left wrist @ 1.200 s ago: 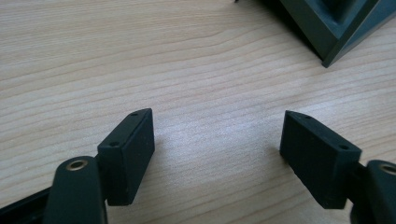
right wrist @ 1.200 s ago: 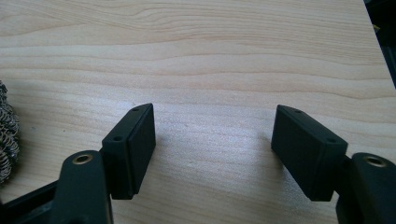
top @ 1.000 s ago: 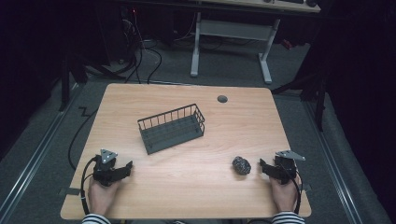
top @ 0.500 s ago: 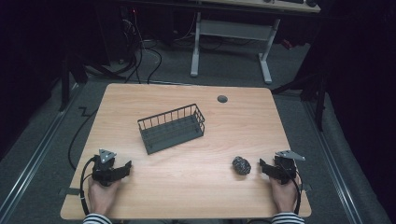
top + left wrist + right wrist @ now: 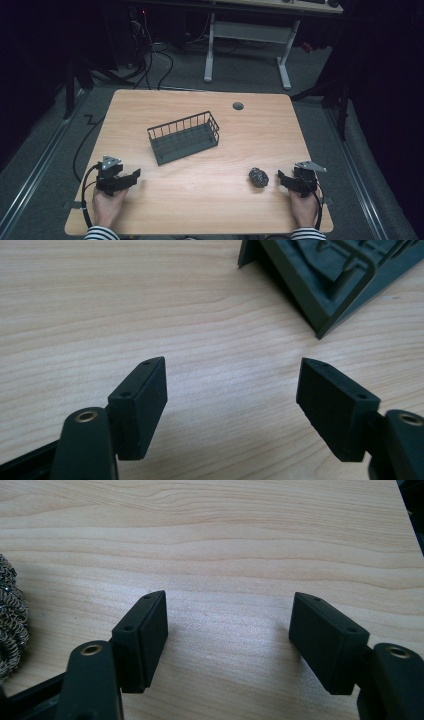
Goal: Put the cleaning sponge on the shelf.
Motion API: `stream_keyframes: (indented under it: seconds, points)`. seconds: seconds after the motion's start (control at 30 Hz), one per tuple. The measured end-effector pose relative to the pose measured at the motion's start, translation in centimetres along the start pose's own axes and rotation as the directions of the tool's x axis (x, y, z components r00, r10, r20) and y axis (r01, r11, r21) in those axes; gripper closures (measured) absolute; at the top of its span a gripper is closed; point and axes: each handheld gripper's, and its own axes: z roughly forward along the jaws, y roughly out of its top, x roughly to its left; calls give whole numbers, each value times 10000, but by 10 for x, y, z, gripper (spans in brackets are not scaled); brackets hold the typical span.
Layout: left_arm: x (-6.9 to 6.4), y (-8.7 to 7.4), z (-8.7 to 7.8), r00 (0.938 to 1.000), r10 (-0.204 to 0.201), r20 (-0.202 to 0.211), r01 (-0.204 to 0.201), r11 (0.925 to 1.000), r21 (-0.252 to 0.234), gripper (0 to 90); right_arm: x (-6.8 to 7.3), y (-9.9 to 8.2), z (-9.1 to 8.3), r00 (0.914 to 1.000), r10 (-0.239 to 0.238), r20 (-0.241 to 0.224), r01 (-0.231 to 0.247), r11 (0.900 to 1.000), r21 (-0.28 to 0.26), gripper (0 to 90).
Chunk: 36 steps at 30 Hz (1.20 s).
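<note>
The table (image 5: 200,200) is showing as pale wood-grain, smooth, with a soft low sheen under the light. The basket (image 5: 184,137) is being read as dark wire, matt grey-green, its floor a flat matt panel (plastic or coated metal, cannot be told). The scouring ball (image 5: 258,177) is appearing as coiled metal wire, rough and loosely tangled, glinting in spots. The left gripper (image 5: 231,385) and right gripper (image 5: 227,625) are being noted as matt black plastic, pads smooth-faced, with brass-coloured metal inserts at the pivots. The sleeves (image 5: 102,234) are looking like striped knit cloth.
</note>
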Motion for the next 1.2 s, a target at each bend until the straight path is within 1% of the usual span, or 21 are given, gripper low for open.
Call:
stream_keyframes:
  seconds: [0.07,0.1,0.13,0.17,0.3,0.43,0.53,0.57,0.63,0.77,0.8,0.83,0.87,0.93,0.97,1.03,1.07,1.1,1.13,1.17,1.2]
  points:
    - [0,2,-1,10000,2,42,-2,10000,-16,285,0,0,0,10000,3,2,-3,10000,1,319]
    - [-1,6,-3,9998,-45,180,47,9999,-102,284,0,0,0,10000,4,1,-4,10000,-1,319]
    - [-1,6,-3,9998,-45,180,47,9999,-102,284,0,0,0,10000,4,1,-4,10000,-1,319]
    - [-2,11,-5,9994,0,342,4,9999,-117,279,0,0,0,10000,-7,-13,7,10000,1,319]
    - [-6,20,-9,9981,62,606,-48,9997,-236,274,0,0,0,10000,-34,-22,34,10000,-18,319]
    - [-8,27,-12,9973,138,716,-116,9994,-313,266,0,0,0,10000,-33,-22,33,10000,-19,319]
    - [-10,32,-15,9959,166,891,-131,9991,-402,263,0,0,0,10000,-37,-26,37,10000,-18,318]
    - [-12,36,-17,9955,220,926,-174,9986,-501,263,0,0,0,10000,-37,-24,37,10000,-16,318]
    - [-13,38,-17,9953,225,945,-176,9985,-522,259,0,0,0,10000,-34,-33,34,10000,-7,319]
    - [-14,50,-20,9940,228,1074,-158,9977,-656,253,0,0,0,10000,-33,-30,33,10000,-5,319]
    - [-14,50,-20,9940,228,1074,-158,9977,-656,253,0,0,0,10000,-31,-24,31,10000,-16,319]
    - [-14,54,-21,9926,197,1195,-113,9975,-702,259,0,0,0,10000,-34,-30,34,10000,-8,318]
    - [-15,58,-22,9921,205,1234,-114,9972,-744,260,0,0,0,10000,-32,-31,32,10000,-7,318]
    - [-16,60,-23,9919,253,1246,-158,9970,-760,263,0,0,0,10000,-32,-30,32,10000,-8,319]
    - [-18,66,-24,9906,354,1318,-248,9964,-812,265,0,0,0,10000,-32,-34,32,10000,-6,318]
    - [-20,72,-25,9909,450,1268,-352,9963,-783,264,0,0,0,10000,-35,-29,35,10000,15,318]
    - [-20,72,-25,9909,450,1268,-352,9963,-783,263,0,0,0,10000,-35,-29,35,10000,15,318]
    - [-21,77,-25,9905,497,1285,-395,9960,-807,262,0,0,0,10000,-33,-38,33,10000,-5,318]
    - [-21,77,-25,9905,497,1285,-395,9960,-807,261,0,0,0,10000,-33,-38,33,10000,-5,318]
    - [-22,84,-24,9906,560,1246,-457,9954,-836,258,0,0,0,10000,-35,-43,35,10000,-5,317]
    - [-22,84,-24,9906,560,1246,-457,9954,-836,257,0,0,0,10000,-35,-43,35,10000,-5,317]
